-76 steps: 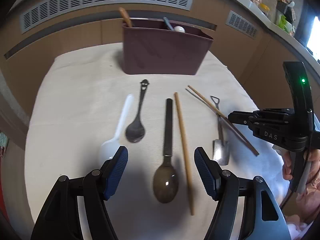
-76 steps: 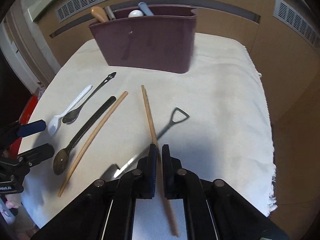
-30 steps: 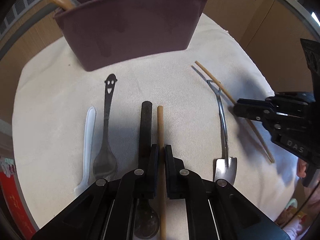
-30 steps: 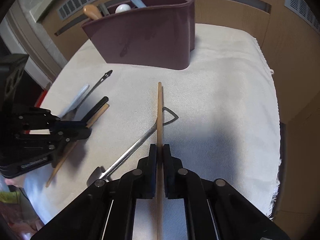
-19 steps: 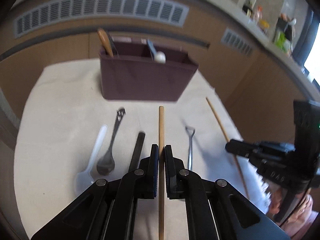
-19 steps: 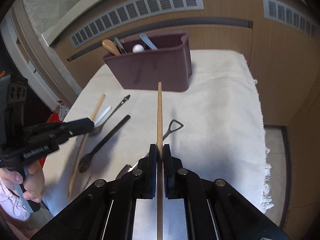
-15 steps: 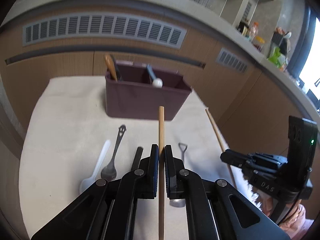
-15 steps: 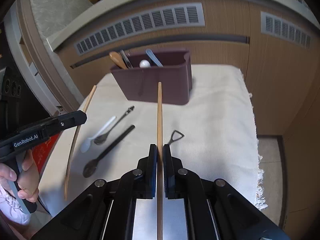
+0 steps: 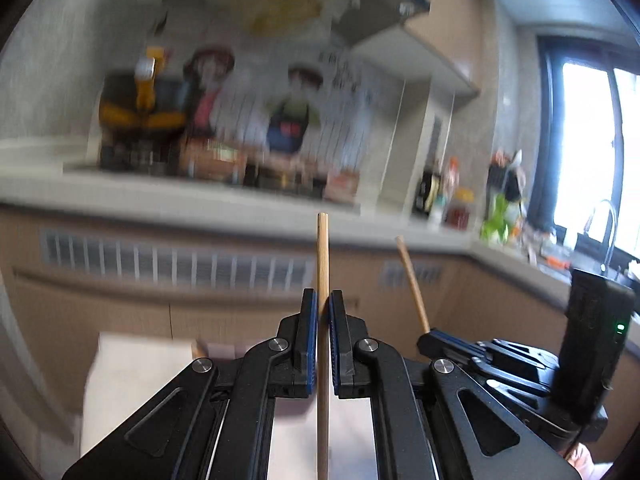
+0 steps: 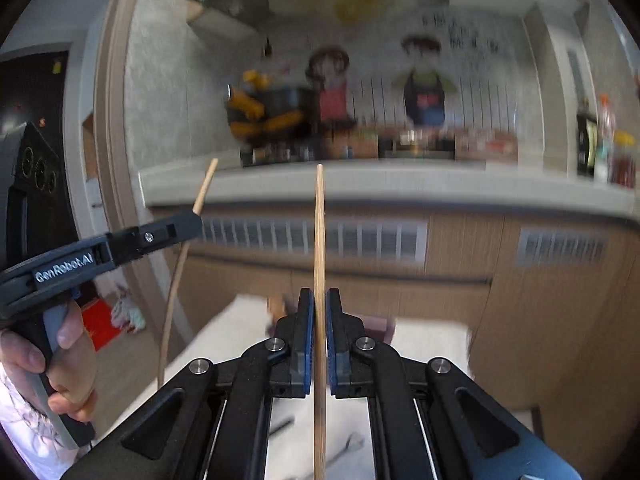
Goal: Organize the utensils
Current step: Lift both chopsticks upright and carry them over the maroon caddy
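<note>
My left gripper [image 9: 323,308] is shut on a wooden chopstick [image 9: 322,256] that points up, lifted high above the table. My right gripper [image 10: 317,306] is shut on a second wooden chopstick [image 10: 319,224], also pointing up. Each gripper shows in the other's view: the right one [image 9: 430,336] with its chopstick [image 9: 412,284] in the left wrist view, the left one [image 10: 192,226] with its chopstick [image 10: 188,236] in the right wrist view. The maroon utensil holder [image 10: 380,325] is mostly hidden behind my right fingers. Utensils on the cloth [image 10: 344,450] are barely visible.
The white-clothed table [image 9: 136,372] lies low in both views. Behind it is a wooden cabinet front with vent grilles [image 9: 172,264] and a counter [image 10: 440,184] crowded with bottles and boxes. A window and tap [image 9: 600,224] are at the right.
Both grippers have lifted and tilted up sharply with their chopsticks. The views now face the counter and wall, and the table and holder have dropped to the bottom edge.
</note>
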Action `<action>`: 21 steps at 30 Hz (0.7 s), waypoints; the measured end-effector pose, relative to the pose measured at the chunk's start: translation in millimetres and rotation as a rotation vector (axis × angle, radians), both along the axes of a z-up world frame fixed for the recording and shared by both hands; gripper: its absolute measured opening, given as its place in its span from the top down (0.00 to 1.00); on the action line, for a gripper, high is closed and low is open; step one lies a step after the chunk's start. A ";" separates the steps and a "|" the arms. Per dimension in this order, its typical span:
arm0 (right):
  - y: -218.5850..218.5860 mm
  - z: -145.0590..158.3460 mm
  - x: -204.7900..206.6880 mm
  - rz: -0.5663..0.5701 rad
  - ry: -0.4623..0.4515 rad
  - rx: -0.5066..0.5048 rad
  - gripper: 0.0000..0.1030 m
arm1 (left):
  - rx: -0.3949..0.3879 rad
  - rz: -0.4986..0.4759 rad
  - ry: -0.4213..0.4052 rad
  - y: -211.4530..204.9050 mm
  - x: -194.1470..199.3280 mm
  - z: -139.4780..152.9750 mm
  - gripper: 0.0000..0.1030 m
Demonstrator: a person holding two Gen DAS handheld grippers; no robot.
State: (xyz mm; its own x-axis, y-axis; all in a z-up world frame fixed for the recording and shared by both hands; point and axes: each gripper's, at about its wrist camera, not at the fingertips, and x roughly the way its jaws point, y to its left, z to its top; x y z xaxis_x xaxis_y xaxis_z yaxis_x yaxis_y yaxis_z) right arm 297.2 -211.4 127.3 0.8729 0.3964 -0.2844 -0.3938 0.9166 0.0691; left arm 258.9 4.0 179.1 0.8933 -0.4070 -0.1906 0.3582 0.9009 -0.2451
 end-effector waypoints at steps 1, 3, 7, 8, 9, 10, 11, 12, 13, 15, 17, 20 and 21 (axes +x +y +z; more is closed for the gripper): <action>1.3 10.1 3.2 -0.003 -0.039 0.006 0.94 | -0.016 0.003 -0.027 2.0 5.6 9.1 0.94; 1.9 27.5 10.0 -0.008 -0.107 0.027 0.94 | -0.033 0.003 -0.064 7.1 16.1 23.0 0.94; 10.5 40.5 34.0 -0.026 -0.142 0.026 0.94 | -0.037 0.015 -0.102 14.1 36.6 32.0 0.94; 13.4 40.0 43.3 -0.027 -0.138 0.022 0.94 | -0.042 0.019 -0.101 17.8 43.4 31.6 0.94; 15.3 38.7 50.3 -0.026 -0.136 0.021 0.94 | -0.047 0.020 -0.097 19.8 51.2 29.1 0.94; 18.6 35.4 61.0 -0.024 -0.129 0.020 0.94 | -0.054 0.022 -0.091 22.3 61.6 26.0 0.94; 19.9 31.4 69.0 -0.020 -0.121 0.020 0.94 | -0.058 0.025 -0.087 25.4 67.2 22.2 0.94; 19.8 27.7 74.6 -0.017 -0.115 0.019 0.94 | -0.060 0.028 -0.080 27.1 75.2 18.3 0.94; 21.6 22.0 82.9 -0.014 -0.104 0.019 0.94 | -0.065 0.028 -0.071 28.8 84.7 12.8 0.94; 23.0 9.4 99.8 -0.005 -0.077 0.024 0.94 | -0.075 0.030 -0.046 31.5 102.1 0.2 0.94; 24.7 -6.4 117.3 0.005 -0.045 0.028 0.94 | -0.077 0.035 -0.022 32.1 117.5 -13.3 0.94; 25.7 -24.1 137.4 -0.004 -0.022 0.025 0.94 | -0.075 0.041 0.006 33.3 141.5 -33.5 0.94; 25.3 -29.8 143.9 -0.006 -0.013 0.025 0.94 | -0.073 0.045 0.014 33.0 148.6 -39.2 0.94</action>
